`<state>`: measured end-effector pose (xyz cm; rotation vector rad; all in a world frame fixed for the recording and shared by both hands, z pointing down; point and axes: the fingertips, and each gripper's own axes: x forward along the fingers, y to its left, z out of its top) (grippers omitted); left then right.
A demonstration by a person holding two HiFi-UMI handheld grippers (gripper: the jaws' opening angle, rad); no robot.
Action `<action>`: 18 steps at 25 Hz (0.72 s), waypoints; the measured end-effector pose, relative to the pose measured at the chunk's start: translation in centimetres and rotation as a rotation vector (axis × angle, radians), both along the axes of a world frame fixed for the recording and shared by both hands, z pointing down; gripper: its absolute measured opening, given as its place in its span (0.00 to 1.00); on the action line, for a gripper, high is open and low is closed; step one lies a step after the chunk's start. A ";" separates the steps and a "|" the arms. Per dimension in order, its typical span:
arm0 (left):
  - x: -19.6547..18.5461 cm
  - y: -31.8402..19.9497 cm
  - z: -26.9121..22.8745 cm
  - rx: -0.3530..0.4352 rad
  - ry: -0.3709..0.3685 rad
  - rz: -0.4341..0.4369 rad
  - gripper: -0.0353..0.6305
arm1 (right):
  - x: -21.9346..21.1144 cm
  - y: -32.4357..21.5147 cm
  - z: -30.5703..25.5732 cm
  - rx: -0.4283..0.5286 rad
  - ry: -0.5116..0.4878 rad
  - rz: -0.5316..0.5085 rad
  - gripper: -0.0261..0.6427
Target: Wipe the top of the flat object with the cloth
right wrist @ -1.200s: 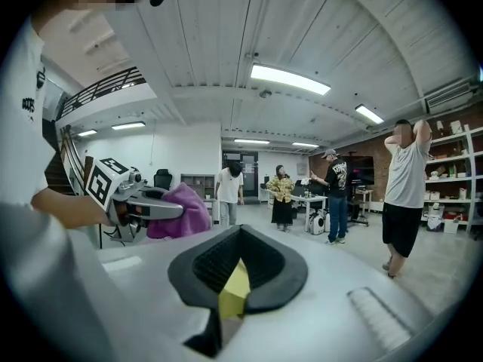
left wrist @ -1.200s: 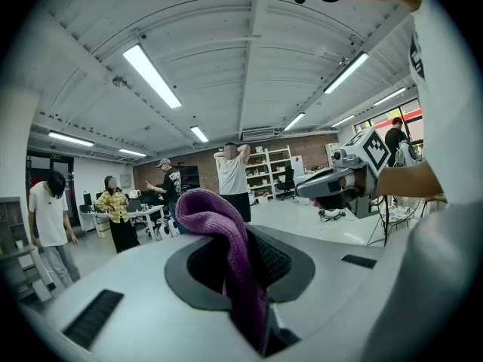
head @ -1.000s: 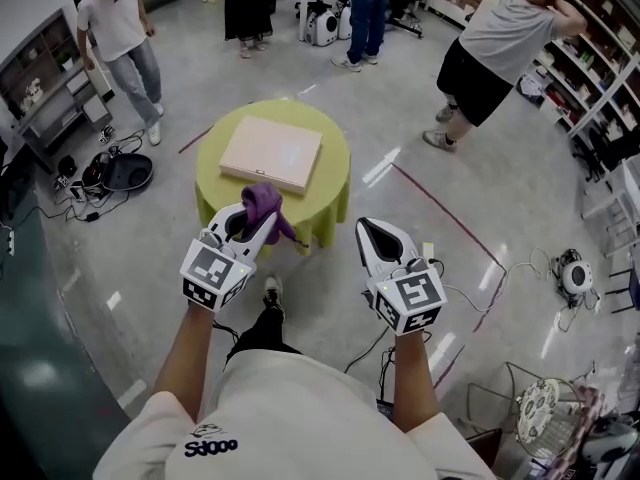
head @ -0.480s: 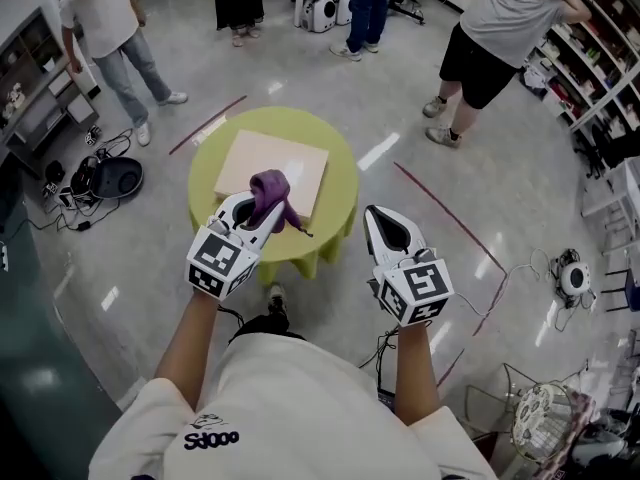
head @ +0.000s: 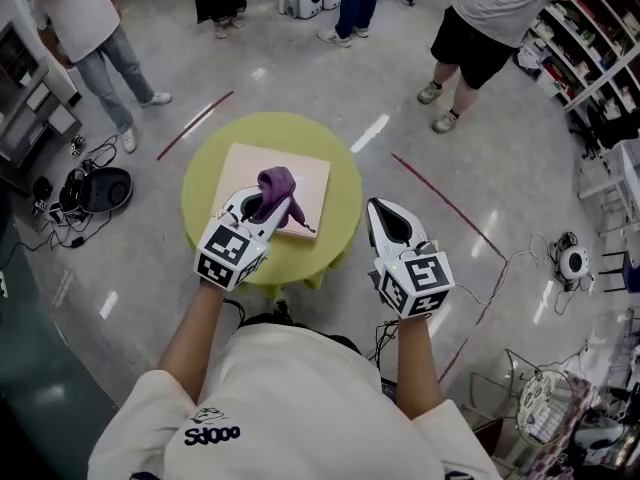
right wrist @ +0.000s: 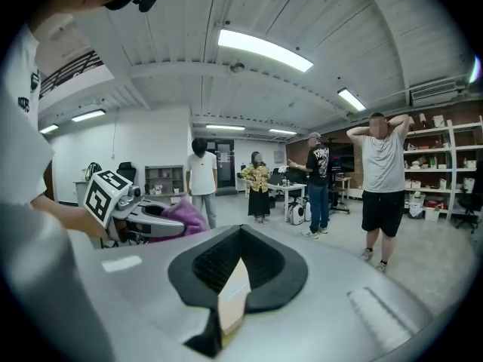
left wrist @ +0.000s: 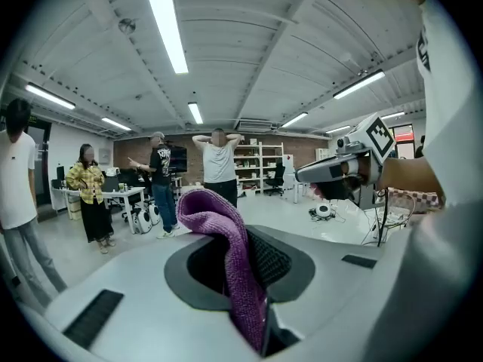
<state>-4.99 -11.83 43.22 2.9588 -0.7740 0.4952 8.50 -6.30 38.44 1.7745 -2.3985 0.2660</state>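
While the left gripper (head: 256, 211) hangs over the near-left part of the board (head: 308, 180), its jaws are clamped on the purple cloth (head: 277, 186). The left gripper view shows the cloth pinched low in the slot, with a fat fold bulging up past the tips. The board lies flat on the round yellow-green table (head: 345, 203), roughly centred, with nothing else on the table. The cloth's loose end droops toward the board's near edge. Whether it touches or hangs just above, I cannot tell; the head view is too steep. The right gripper (head: 386, 218) is just beside the table's right rim, clear of the board. Its jaws are drawn nearly together on nothing. The pale sliver in the slit is probably board or table seen through the gap.

Judgement: the wipe has not yet begun and the cloth is poised at the surface. The cloth looks knitted, soft, light and floppy, so it will bunch and drag rather than slide flat. Press the loose fold onto the top, not the hard tips. The grip is deep in the cloth, so there is little chance of it slipping out. The board looks thin, stiff, light and smooth, and it may skate under a sideways wipe. The right gripper could pin the near-right corner or edge if the board shifts. Short strokes with light pressure look safest.
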 end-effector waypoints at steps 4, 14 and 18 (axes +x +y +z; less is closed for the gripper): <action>1.4 -2.4 1.5 -0.029 -0.013 0.034 0.14 | 0.9 -1.8 0.7 -0.019 0.010 0.038 0.05; 7.0 -7.6 6.4 -0.087 -0.093 0.039 0.14 | 3.4 -4.5 2.9 -0.088 -0.005 -0.009 0.05; 9.4 -9.9 10.1 -0.123 -0.161 0.039 0.14 | 4.8 -5.9 3.6 -0.111 -0.010 -0.036 0.05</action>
